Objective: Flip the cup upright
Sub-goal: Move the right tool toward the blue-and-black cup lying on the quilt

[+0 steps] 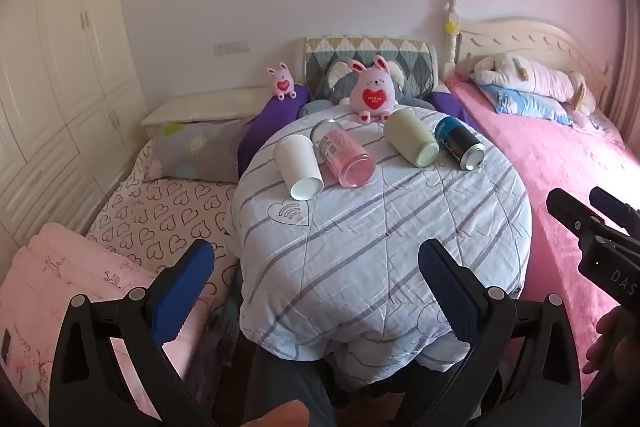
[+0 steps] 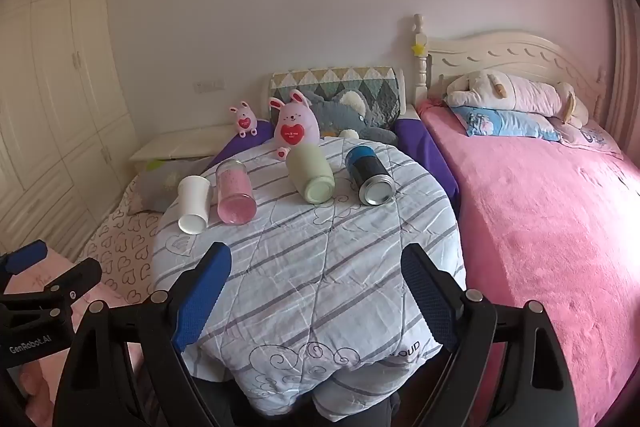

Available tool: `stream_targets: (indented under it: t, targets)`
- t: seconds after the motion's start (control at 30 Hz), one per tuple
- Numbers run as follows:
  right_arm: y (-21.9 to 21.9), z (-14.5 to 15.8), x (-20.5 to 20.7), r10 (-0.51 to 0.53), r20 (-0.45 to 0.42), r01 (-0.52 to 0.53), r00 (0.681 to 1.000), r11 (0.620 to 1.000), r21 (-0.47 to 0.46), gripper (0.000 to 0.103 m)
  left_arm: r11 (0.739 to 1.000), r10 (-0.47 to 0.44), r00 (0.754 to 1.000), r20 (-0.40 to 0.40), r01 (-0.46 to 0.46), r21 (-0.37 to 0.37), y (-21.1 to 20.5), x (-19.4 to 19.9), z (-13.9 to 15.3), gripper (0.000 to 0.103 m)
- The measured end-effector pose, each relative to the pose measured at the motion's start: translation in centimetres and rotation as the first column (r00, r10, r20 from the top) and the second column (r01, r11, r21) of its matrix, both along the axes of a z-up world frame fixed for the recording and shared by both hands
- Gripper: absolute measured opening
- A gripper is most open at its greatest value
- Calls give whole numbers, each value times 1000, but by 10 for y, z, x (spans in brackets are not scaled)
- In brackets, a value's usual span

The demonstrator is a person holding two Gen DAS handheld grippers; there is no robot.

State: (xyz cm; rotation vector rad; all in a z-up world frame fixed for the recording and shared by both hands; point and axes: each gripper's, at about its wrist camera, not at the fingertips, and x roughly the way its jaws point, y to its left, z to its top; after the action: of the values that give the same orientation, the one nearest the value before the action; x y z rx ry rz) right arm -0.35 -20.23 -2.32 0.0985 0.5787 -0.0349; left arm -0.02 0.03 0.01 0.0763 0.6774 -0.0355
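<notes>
Four containers lie on their sides in a row across the far half of the quilt-covered table [image 2: 320,267], bases toward the cameras: white paper cup [image 2: 194,205] leftmost, touching the pink glass jar [image 2: 235,193]; then, apart, the pale green cup [image 2: 312,173] and the blue-black can [image 2: 370,173]. Contents cannot be told (mouths face away). A pink rabbit toy [image 2: 295,127] sits just behind the green cup. Left gripper [image 1: 316,295] and right gripper [image 2: 316,299] both hover over the near table edge, jaws spread wide, holding nothing. Near half of the quilt is bare; the table's legs are hidden under the drape. Pink bed [image 2: 540,207] just beside the table on the right
</notes>
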Motion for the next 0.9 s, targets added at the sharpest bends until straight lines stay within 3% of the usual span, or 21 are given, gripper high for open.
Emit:
stream_targets:
  t: [0.9]
  targets:
    - [-4, 1, 3, -2, -11, 2, 1000, 1000, 17, 88, 1000, 6, 1000, -6, -6, 6, 2, 1, -6, 103]
